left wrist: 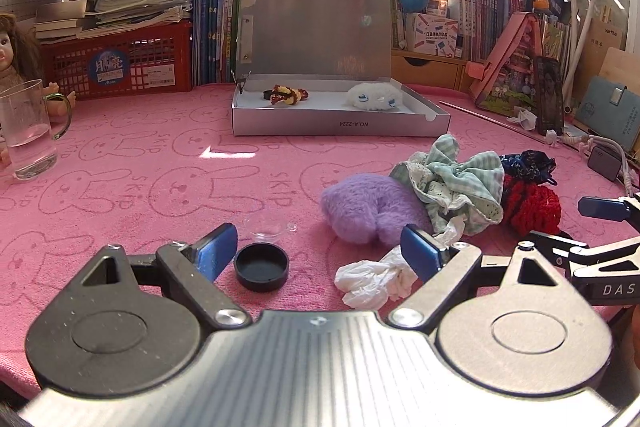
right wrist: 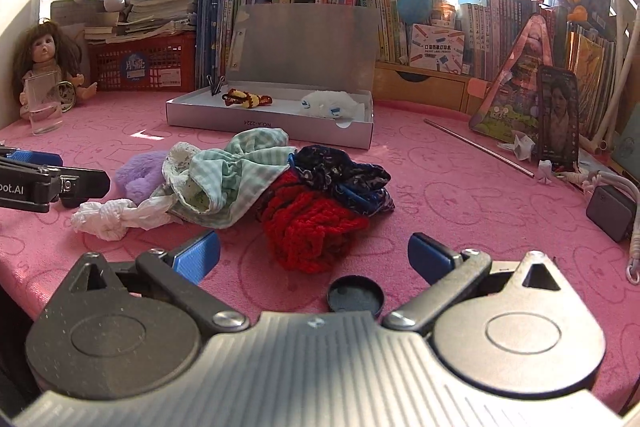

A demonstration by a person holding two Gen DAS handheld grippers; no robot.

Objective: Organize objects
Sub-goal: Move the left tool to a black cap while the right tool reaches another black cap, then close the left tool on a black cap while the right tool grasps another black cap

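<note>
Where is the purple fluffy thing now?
In both views the purple fluffy thing lies on the pink cloth, at the pile's left end, touching the green checked cloth.

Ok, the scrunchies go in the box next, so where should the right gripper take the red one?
Judging by its pose, grip the red scrunchie across its near bulge, coming from the front with the right gripper. That end lies bare, while the blue scrunchie overlaps its far side.

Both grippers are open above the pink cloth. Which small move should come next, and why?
Probably ease the right gripper forward and down onto the red knitted scrunchie. It lies nearest, just ahead of the open jaws, at the front edge of the pile. The open silver box already holds two hair pieces, so the loose ones likely belong there too.
</note>
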